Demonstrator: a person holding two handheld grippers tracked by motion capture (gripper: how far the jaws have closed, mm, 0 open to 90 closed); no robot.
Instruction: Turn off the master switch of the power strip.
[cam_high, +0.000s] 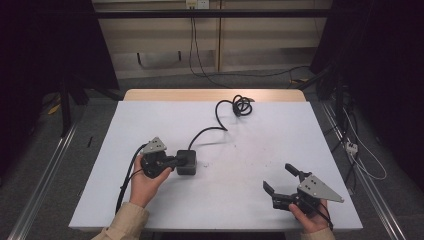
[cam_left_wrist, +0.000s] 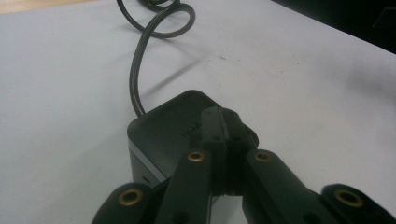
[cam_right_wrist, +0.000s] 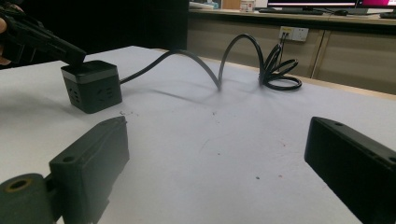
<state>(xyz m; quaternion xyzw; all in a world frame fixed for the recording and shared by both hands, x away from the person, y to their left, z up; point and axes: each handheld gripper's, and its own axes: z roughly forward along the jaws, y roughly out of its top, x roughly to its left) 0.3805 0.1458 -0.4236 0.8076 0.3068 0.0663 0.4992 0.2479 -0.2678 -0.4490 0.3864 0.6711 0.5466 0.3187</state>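
A white table (cam_high: 250, 200) carries a black cube (cam_high: 187, 162) left of its middle, its cord (cam_high: 220, 120) coiling toward the far edge. The left gripper (cam_left_wrist: 223, 125), jaws together, rests on the cube's top, seemingly pressing rather than gripping. The right gripper (cam_high: 280, 181) gapes wide near the front right corner.

Around the white counter (cam_high: 260, 190)
A wall socket (cam_right_wrist: 291, 33) sits behind it; loose cables (cam_high: 350, 145) trail over the grey floor (cam_high: 30, 165).

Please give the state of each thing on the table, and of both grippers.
Left gripper: shut, tips resting on top of the cube.
Right gripper: open, holding nothing.
Cube: upright on the table.
Cable: attached to the cube, far end coiled.
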